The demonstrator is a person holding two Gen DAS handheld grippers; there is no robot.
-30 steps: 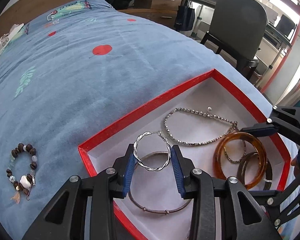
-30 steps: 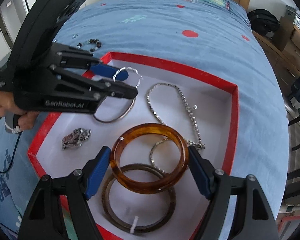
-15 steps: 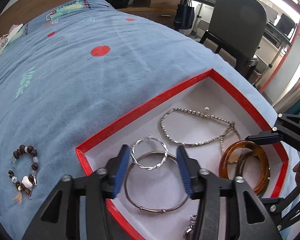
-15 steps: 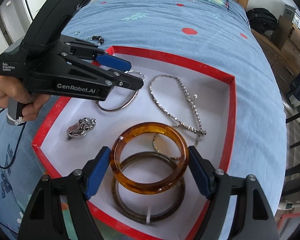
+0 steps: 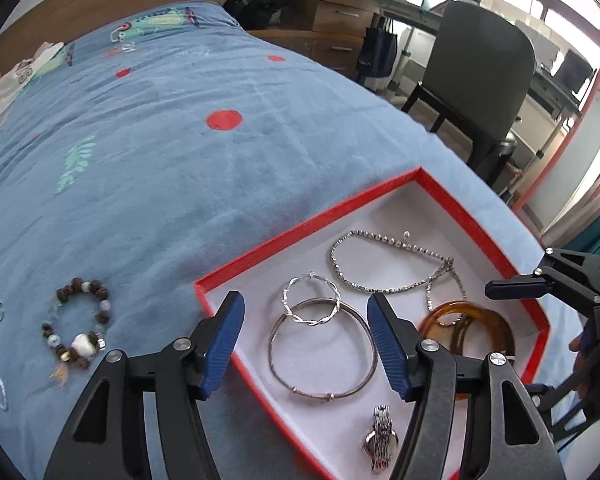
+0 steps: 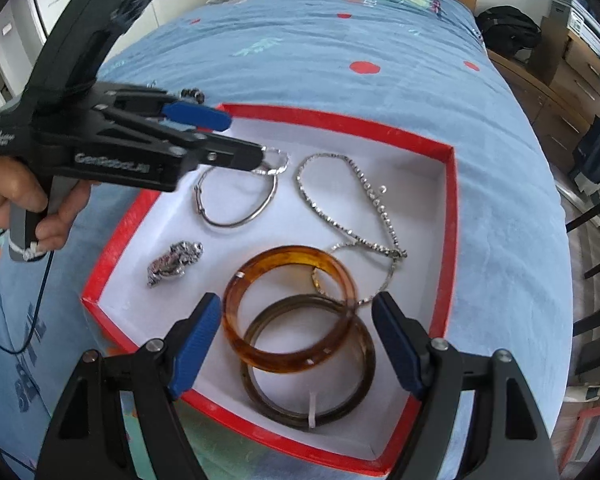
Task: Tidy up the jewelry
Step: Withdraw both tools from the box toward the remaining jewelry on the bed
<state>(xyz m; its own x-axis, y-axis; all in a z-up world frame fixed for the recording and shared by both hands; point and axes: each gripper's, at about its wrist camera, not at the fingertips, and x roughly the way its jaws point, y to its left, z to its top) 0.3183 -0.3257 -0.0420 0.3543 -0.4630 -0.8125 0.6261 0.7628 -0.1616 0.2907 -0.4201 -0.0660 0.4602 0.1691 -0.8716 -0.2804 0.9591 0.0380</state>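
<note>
In the left wrist view, the left claw [image 5: 304,344] has just been spreading its jaws and grips nothing; below it a twisted silver hoop [image 5: 311,299] lies on a plain silver bangle [image 5: 323,354] inside the red-rimmed box [image 5: 300,236] on the bed [image 5: 160,152]. A beaded bracelet [image 5: 78,326] lies on the blanket outside.

In the right wrist view, the right claw [image 6: 298,340] hangs spread wide over an amber bangle [image 6: 290,314] overlapping a dark bangle [image 6: 310,364], pinching nothing. A rhinestone chain [image 6: 348,204] curls beside them.

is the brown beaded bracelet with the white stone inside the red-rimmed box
No, the brown beaded bracelet lies on the blue bedspread, outside the red-rimmed box.
</note>
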